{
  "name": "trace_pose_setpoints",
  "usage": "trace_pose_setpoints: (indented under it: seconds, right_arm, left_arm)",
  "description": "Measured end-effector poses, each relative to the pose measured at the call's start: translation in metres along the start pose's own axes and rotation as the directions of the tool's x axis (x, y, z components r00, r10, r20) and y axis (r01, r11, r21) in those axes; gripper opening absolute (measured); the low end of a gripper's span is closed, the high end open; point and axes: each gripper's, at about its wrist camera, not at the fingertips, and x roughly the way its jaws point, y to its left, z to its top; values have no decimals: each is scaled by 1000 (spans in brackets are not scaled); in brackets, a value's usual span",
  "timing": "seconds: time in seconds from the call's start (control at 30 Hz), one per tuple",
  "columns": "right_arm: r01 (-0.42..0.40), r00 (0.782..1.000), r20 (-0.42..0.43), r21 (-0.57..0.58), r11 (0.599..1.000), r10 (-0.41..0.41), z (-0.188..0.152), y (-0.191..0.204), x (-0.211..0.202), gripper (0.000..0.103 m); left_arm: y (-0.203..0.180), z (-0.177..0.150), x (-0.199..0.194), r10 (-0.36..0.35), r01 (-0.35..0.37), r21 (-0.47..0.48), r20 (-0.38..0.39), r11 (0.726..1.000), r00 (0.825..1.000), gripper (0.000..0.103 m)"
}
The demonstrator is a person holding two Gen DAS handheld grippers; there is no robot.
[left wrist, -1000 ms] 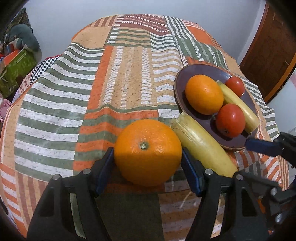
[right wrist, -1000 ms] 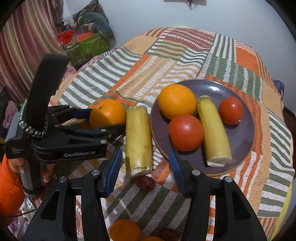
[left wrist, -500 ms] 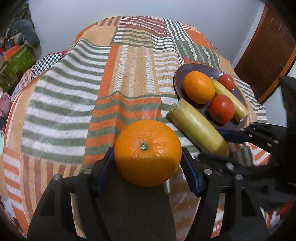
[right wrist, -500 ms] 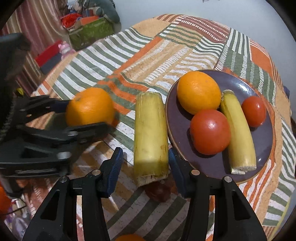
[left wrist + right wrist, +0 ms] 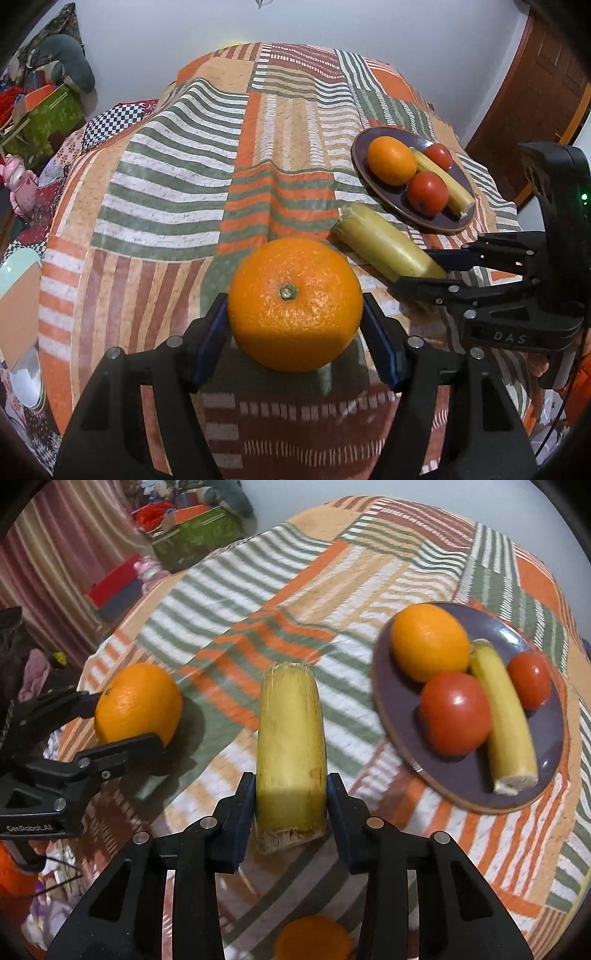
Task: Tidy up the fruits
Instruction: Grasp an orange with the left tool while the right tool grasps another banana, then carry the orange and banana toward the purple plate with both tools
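Orange peel filled the lower centre of the left wrist view, where the left gripper point(image 5: 295, 325) was clenched on a large orange point(image 5: 294, 303), apparently lifted clear of the patchwork cloth point(image 5: 207, 177) on the counter. In the right wrist view the right gripper point(image 5: 291, 805) clamped the near end of a cut banana piece point(image 5: 291, 753), its far end pointing up the frame.

Both fruits looked picked and ready for carrying, so the step in hand was judged to be transport to the dark plate point(image 5: 550, 738) at the right of that frame. The next move would call for swinging each load rightward and setting it down on bare plate.

Room there was tight: another orange point(image 5: 428, 642), two tomatoes point(image 5: 456, 712) and a second banana point(image 5: 504, 716) already crowded it. The two grippers sat close together, so one should go first. A further orange fruit point(image 5: 312, 938) showed at the bottom edge.
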Motion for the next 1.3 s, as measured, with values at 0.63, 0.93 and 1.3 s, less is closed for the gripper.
trace_pose_setpoints:
  seconds: [0.63,0.93,1.3]
  right_arm:
    - [70,998,10,-64,996,-69,30,14,23,36]
    - [89,988,132,-45,995,-83,22,0,-37,36]
    - [188,941,276,46,981,-193,16,-48,-108,36]
  left_arm:
    - [3,-3,2,-5,4,-29,-6,1000,1000,68]
    - [-8,14,-9,6,-5,-20,33,1000,999,68]
    - [-46,53,-22,-39,36,29,110,999,993,68]
